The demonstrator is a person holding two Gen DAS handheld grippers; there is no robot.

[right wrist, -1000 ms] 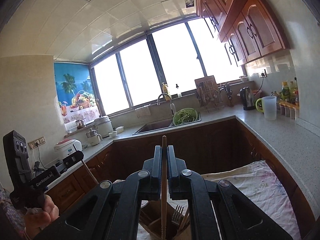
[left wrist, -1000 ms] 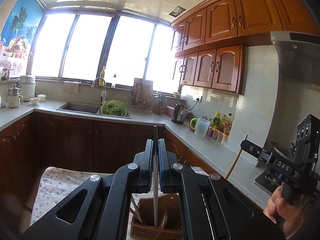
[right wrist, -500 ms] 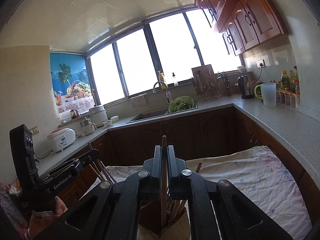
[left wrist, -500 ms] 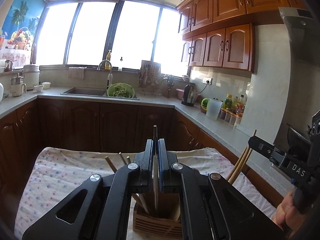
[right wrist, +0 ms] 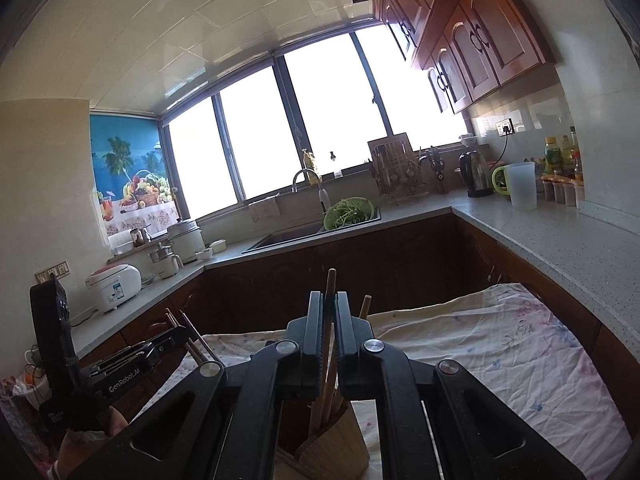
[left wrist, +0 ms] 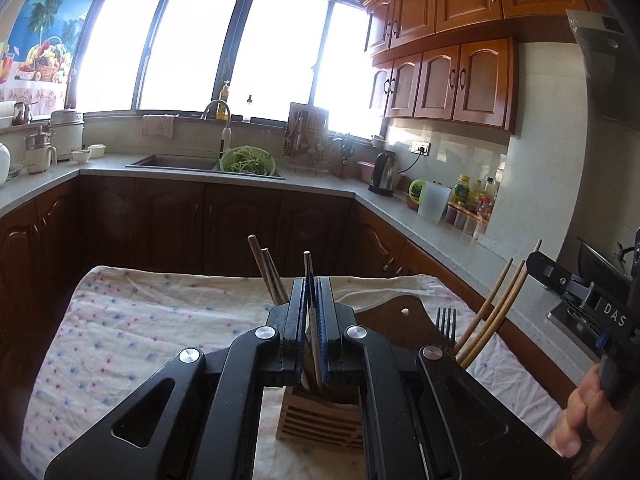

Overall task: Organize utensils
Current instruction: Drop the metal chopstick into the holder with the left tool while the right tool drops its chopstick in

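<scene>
Both grippers lowered; chopstick (right wrist: pixel 329 312) upright in holder (right wrist: pixel 324 452).

Upright chopsticks (left wrist: pixel 494 316) and fork (left wrist: pixel 445 326) in slatted wooden holder (left wrist: pixel 320 418).

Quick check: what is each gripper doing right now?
Left gripper: shut on a metal utensil.
Right gripper: shut on a wooden chopstick.

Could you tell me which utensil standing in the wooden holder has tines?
The fork at the holder's right side; the others are plain sticks like the wooden chopsticks.
</scene>
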